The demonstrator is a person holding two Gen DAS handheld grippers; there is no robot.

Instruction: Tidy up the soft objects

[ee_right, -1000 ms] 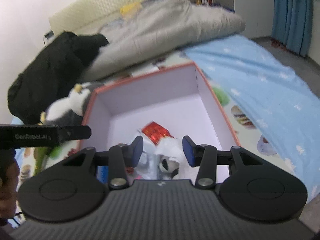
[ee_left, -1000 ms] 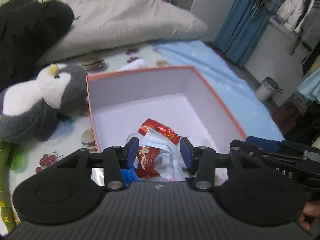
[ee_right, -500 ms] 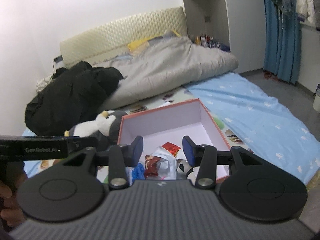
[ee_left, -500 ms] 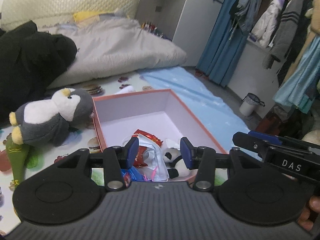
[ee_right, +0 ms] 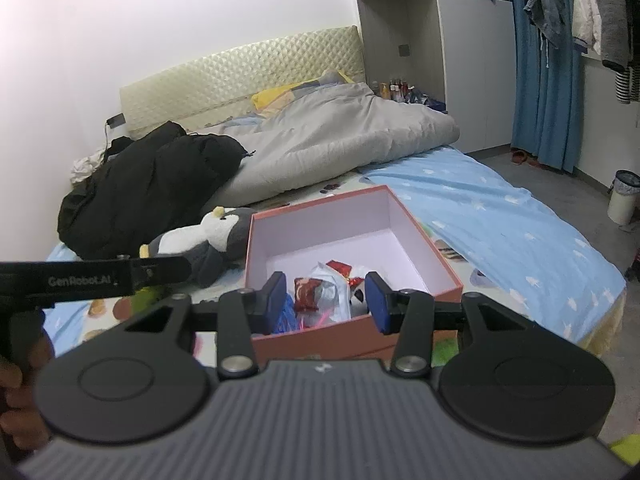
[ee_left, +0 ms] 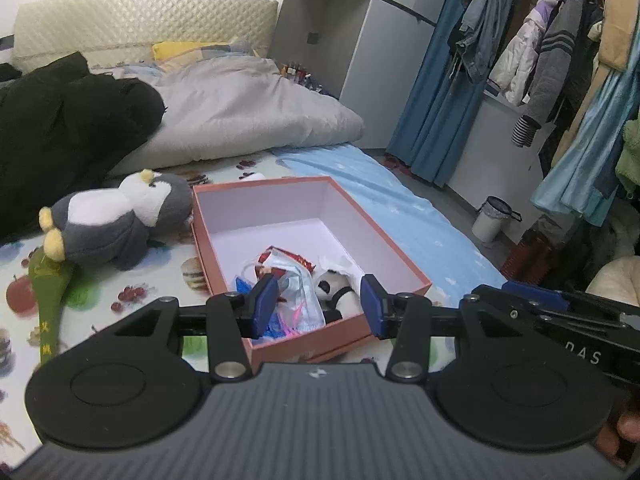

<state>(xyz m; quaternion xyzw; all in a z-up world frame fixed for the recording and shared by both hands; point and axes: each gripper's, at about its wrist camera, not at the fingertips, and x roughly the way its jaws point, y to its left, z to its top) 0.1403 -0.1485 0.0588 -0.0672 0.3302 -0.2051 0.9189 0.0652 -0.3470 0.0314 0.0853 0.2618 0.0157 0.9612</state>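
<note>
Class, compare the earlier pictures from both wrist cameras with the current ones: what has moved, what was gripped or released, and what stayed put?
Both hand-held grippers, left and right, pulled up and back from the orange box, so far more of the room shows. Nothing was gripped or released; both are open and empty as before. The box contents, including the small panda toy, and the penguin plush beside the box stayed put.

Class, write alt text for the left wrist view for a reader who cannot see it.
An open, empty left hand-held gripper hovers near an orange box on a bed; inside lie wrappers and a small panda toy. A penguin plush lies beside the box's left wall, outside it.
</note>
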